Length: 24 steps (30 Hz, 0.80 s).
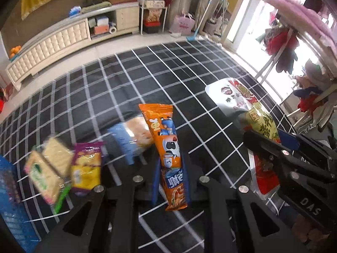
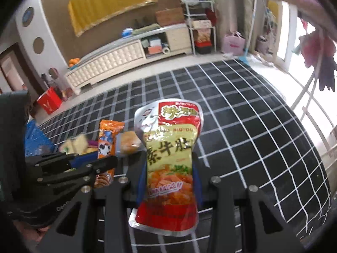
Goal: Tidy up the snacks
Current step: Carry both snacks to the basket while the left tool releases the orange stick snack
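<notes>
My left gripper (image 1: 171, 168) is shut on a long orange snack pack (image 1: 168, 147), held upright above the black table with white grid lines (image 1: 147, 73). My right gripper (image 2: 169, 168) is shut on a yellow and red pouch (image 2: 168, 158), also lifted off the table. Seen from the left wrist, the right gripper (image 1: 267, 135) and its pouch (image 1: 238, 97) are close by on the right. The right wrist view shows the left gripper (image 2: 101, 162) with the orange pack (image 2: 108, 137) at the left.
On the table lie a bread pack (image 1: 134, 135), a purple and yellow pack (image 1: 87, 164) and cracker packs (image 1: 48, 168), blurred. A blue basket (image 1: 12, 200) is at the left edge. A white cabinet (image 1: 52, 44) stands beyond, and a clothes rack (image 1: 294, 48) at the right.
</notes>
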Each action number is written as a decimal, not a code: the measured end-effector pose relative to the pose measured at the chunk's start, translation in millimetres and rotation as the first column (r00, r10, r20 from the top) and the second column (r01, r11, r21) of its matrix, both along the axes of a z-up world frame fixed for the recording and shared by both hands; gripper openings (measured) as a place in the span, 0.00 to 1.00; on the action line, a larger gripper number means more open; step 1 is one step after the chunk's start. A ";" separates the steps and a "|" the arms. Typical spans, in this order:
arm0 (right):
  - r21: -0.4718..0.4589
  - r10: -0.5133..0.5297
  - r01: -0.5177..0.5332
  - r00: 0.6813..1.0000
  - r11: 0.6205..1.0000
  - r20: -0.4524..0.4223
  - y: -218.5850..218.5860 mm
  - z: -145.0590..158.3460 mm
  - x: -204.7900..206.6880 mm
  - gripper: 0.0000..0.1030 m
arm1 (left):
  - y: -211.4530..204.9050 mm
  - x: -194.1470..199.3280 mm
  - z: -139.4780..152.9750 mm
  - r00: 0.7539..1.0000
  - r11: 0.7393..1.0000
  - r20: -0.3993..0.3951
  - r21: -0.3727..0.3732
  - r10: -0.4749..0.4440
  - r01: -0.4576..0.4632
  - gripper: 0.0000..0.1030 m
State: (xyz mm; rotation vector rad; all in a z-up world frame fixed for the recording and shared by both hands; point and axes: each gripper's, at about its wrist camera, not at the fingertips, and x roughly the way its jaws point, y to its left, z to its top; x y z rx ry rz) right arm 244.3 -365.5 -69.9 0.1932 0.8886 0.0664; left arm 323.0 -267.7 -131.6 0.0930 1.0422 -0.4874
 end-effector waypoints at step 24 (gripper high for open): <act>0.015 0.274 -0.278 0.953 0.960 0.126 193.8 83.5 -20.1 0.41 | 235.5 -93.2 118.2 0.947 0.967 0.197 -0.059 0.253 -0.246 0.16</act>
